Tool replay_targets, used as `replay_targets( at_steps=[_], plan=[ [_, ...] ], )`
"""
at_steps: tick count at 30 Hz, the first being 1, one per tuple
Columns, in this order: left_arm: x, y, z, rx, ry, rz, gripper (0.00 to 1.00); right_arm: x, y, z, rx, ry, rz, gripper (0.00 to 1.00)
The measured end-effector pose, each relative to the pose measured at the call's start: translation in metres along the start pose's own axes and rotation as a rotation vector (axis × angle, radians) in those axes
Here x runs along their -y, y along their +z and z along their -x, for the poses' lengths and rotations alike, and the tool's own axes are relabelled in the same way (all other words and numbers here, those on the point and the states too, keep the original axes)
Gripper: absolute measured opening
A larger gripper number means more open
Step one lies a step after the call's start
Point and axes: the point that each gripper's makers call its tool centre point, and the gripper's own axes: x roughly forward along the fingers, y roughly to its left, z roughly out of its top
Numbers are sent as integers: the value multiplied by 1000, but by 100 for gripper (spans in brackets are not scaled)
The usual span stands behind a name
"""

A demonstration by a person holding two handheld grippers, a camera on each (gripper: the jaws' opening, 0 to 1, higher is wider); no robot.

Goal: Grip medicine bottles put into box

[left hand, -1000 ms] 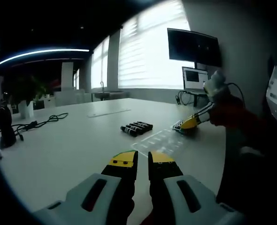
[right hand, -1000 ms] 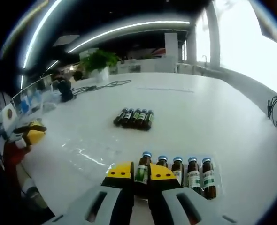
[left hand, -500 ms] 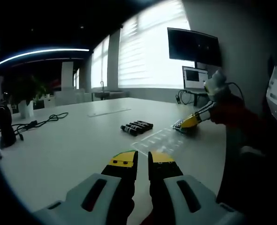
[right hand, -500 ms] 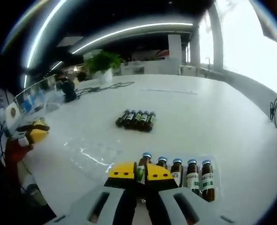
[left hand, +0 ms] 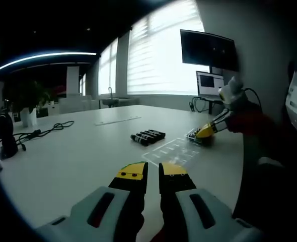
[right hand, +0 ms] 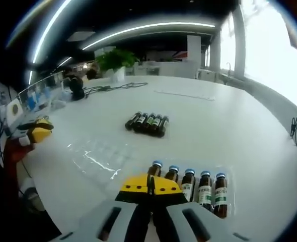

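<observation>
The table is wide, white and mostly bare, so both bottle groups lie within easy reach of the right gripper. A clear tray, apparently the box, sits just ahead of that gripper and holds 5 upright bottles with blue caps in 1 row. The gripper's yellow tips meet right at the leftmost bottle, jaws together or nearly so; whether they pinch it I cannot tell. Farther out, 5 loose bottles lie on their sides, touching, probably staged as the next ones to load.

The left gripper hangs low over the near table edge, jaws almost shut on nothing, idle and well apart from the work.

Around them is an office: bright blinds, a dark monitor, a laptop, a plant and cables at the far end, strip lights overhead.
</observation>
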Motion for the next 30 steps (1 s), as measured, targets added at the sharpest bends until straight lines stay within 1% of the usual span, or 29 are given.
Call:
replay_targets(
  at_steps=[1, 5, 9, 13, 15, 21, 27, 30],
  plan=[
    [0, 0, 0, 1, 1, 0, 3, 0, -3, 1, -10, 3, 7, 0],
    [-1, 0, 0, 0, 2, 1, 3, 0, -3, -1, 19, 2, 1, 0],
    [-1, 0, 0, 0, 2, 2, 3, 0, -2, -1, 25, -1, -5, 0],
    [-1, 0, 1, 1, 2, 1, 3, -1, -2, -1, 14, 2, 15, 0],
    [-1, 0, 1, 1, 3, 0, 3, 0, -2, 0, 6, -4, 5, 0],
    [-1, 0, 1, 2, 4, -3, 3, 2, 6, 1, 51, -3, -7, 0],
    [-2, 1, 1, 4, 6, -2, 3, 2, 14, 2, 94, -2, 18, 0],
    [-1, -2, 0, -2, 0, -3, 3, 2, 17, 2, 120, 4, 20, 0]
  ],
)
